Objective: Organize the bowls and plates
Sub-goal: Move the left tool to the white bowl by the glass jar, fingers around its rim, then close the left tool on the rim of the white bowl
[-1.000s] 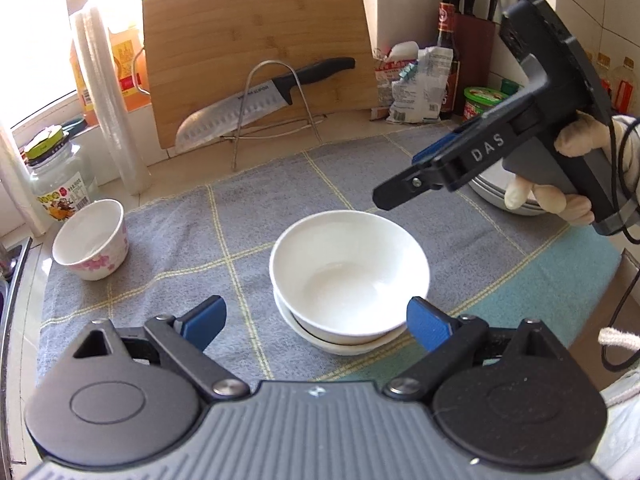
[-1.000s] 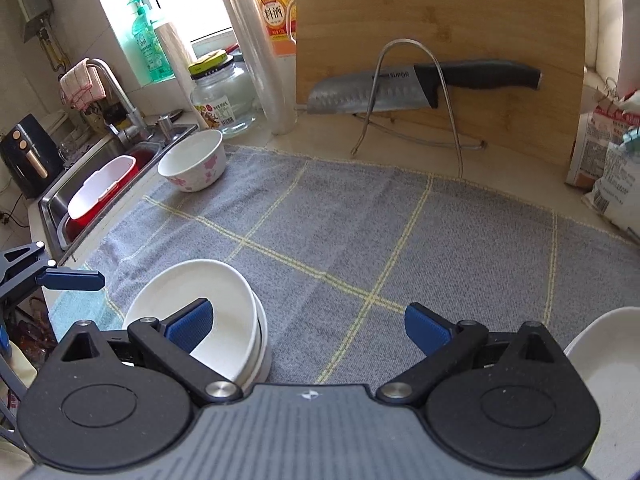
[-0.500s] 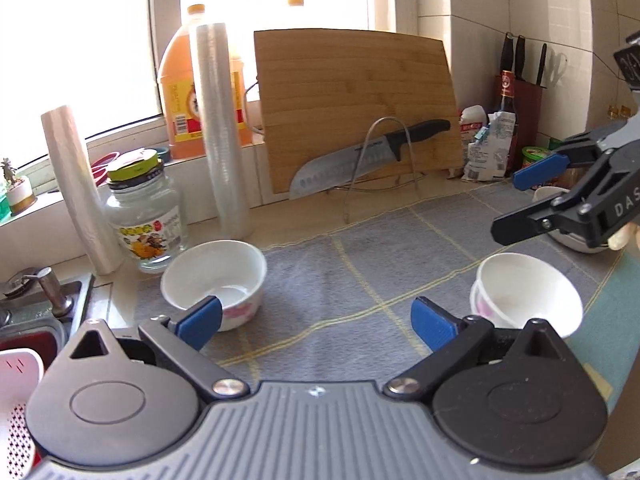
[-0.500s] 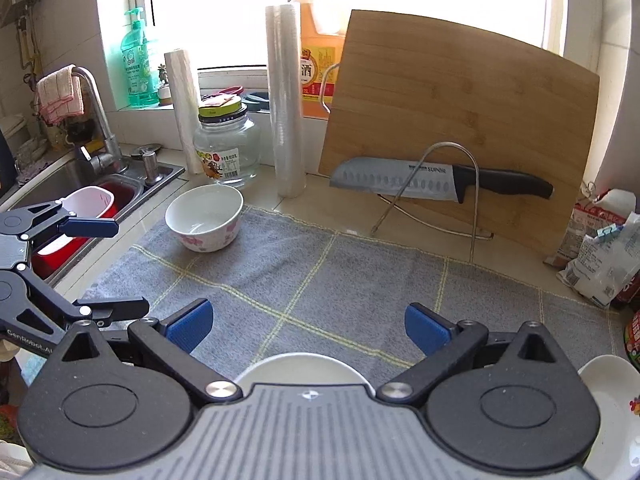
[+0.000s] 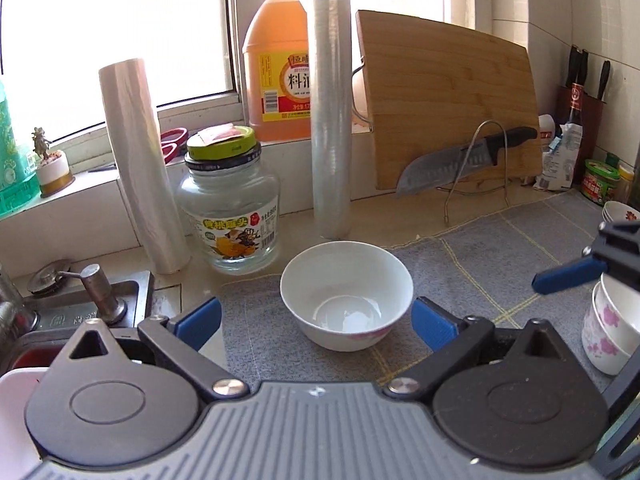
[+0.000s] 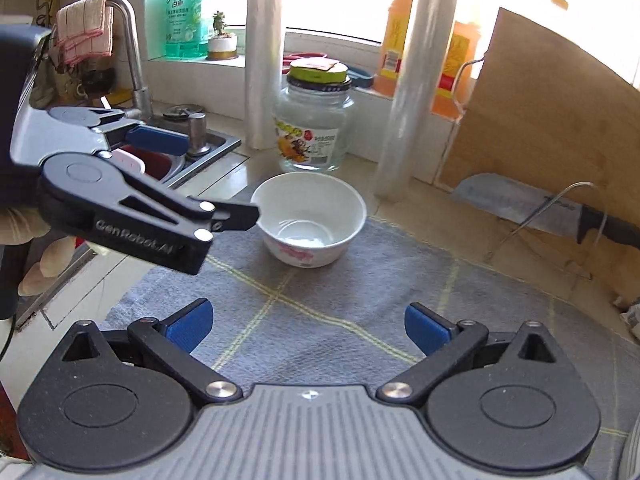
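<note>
Swung both hand-held grippers over from the stacked bowls toward the sink end. My left hand-held gripper (image 5: 316, 322) is spread wide around the lone bowl (image 5: 346, 294) on the grey mat (image 5: 480, 264), pads not touching; the right one (image 6: 306, 326) is wide and empty. Only the left view catches the stacked bowls (image 5: 608, 328); the right shows the tap (image 6: 130, 44). A jar (image 5: 230, 208) and wrap roll (image 5: 331, 120) stand on the worktop (image 5: 400, 216) behind it.

- Lone bowl (image 5: 346, 295) on mat (image 5: 500, 264), just ahead of left gripper (image 5: 316, 322), between its spread jaws.
- Jar (image 5: 230, 208) beyond bowl, to its left; two upright film rolls (image 5: 331, 120) flank the jar.
- Sink (image 5: 76, 308) left of left gripper.
- Stacked bowls (image 5: 608, 320) right of it, under right gripper (image 6: 306, 326).
- Cutting board (image 5: 444, 100) far right, knife (image 5: 464, 160) leaning before it.
</note>
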`<state>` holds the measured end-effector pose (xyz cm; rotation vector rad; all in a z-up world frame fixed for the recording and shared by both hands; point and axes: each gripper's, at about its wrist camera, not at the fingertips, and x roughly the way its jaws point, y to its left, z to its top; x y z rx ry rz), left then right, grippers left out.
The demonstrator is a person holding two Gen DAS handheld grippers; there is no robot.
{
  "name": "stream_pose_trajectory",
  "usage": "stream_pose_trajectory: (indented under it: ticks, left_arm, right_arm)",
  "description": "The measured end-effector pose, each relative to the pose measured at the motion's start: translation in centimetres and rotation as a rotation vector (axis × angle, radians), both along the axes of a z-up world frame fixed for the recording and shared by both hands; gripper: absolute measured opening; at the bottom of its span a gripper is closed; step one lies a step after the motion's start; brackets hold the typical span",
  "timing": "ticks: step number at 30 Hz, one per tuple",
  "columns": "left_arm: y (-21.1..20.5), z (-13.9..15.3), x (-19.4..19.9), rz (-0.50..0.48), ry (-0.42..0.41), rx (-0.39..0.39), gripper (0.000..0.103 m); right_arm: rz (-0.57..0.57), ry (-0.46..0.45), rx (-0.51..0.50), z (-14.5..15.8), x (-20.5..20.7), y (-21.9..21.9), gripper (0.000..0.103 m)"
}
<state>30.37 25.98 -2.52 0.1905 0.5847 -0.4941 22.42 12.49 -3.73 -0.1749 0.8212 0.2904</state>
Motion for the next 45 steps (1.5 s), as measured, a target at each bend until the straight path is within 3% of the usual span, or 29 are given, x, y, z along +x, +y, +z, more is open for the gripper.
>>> stream_pose_trajectory:
  ticks: [6,14,17,29,37,43,45]
  left_arm:
    - [-0.9,-1.3,2.6,-0.019,0.058,0.044,0.101]
    - [-2.0,-2.1,5.5,-0.106,0.102,0.064,0.101]
    - [-2.3,-2.3,6.6,-0.129,0.111,0.059,0.101]
    - [-3.1,-3.6,9.9,-0.232,0.196,0.048,0.100]
    - [-3.1,-3.3,11.2,-0.259,0.186,0.072,0.098]
    - [-2.9,-3.6,11.8,-0.274,0.214,0.067,0.088]
    - [-3.0,-3.7,11.9,-0.287,0.227,0.066,0.080]
  right_arm:
    - [-0.034,0.093,0.009,-4.2,2.7,1.1,0.103]
    - [-0.081,0.146,0.044,-6.0,4.5,0.6,0.103]
    - [-0.068,0.120,-0.009,-6.5,4.5,1.3,0.103]
    - [-0.123,0.096,0.005,-6.4,5.9,1.4,0.103]
    - [-0.136,0.055,-0.009,-5.7,7.0,1.6,0.103]
    - [-0.116,0.013,-0.010,-4.9,8.8,1.9,0.103]
    - [-0.109,0.009,-0.011,-4.9,9.3,2.1,0.103]
